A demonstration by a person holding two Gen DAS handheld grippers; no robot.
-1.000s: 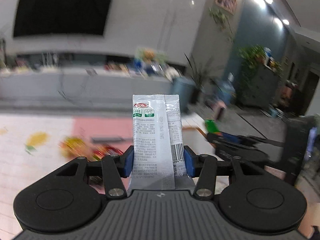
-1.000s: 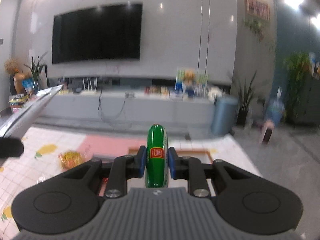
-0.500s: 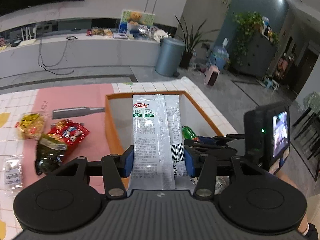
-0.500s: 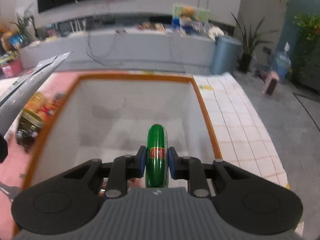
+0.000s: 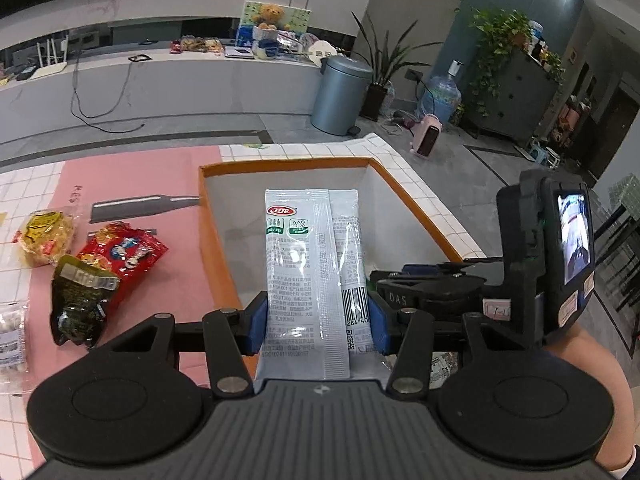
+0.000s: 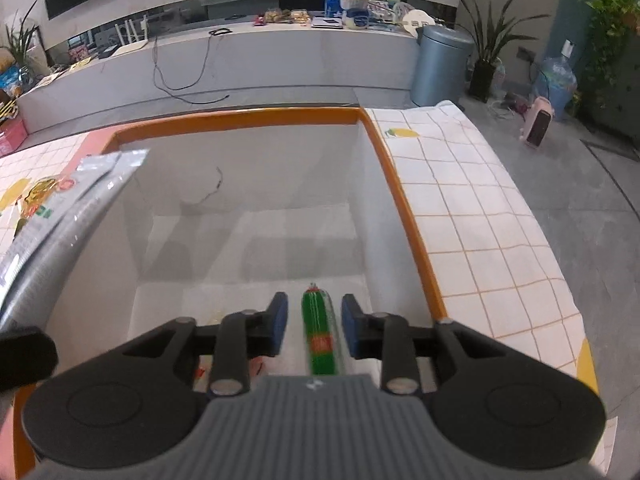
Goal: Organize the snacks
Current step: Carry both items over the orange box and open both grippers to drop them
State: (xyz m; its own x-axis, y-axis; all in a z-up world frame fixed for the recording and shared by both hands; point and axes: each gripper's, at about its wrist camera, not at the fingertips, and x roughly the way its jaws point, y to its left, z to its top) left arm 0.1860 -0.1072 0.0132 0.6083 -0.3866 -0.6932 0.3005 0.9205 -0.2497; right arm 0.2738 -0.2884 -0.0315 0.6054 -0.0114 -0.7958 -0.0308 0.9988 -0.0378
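On the pink mat [image 5: 132, 176] at the left, four snacks wait outside the box: a clear packet [image 5: 12, 336] at the edge, a yellow bag [image 5: 42, 232], a dark green bag [image 5: 80, 300] and a red bag [image 5: 124, 252]. Just right of them stands the orange-rimmed box [image 5: 208, 240], white inside.

The step in hand looks like dropping two snacks into the box. The left gripper [image 5: 318, 322] hangs over the box's near left side, its blue pads pressed on both edges of a silver sachet [image 5: 308, 264] that stands upright between them. Its next move calls for letting the jaws part so the sachet falls inside the rim, not onto the orange edge.

Further right, the right gripper [image 6: 314, 322] points down into the box, near its right wall. Its jaws are opening: the pads stand clear on either side of a green sausage stick [image 6: 318, 332], which lies lengthwise in the gap with daylight on both sides. Whether it already rests on the floor or is falling, I cannot tell. Something red-printed shows on the floor beneath the left finger. That hand then needs to lift out and go for a snack on the mat.
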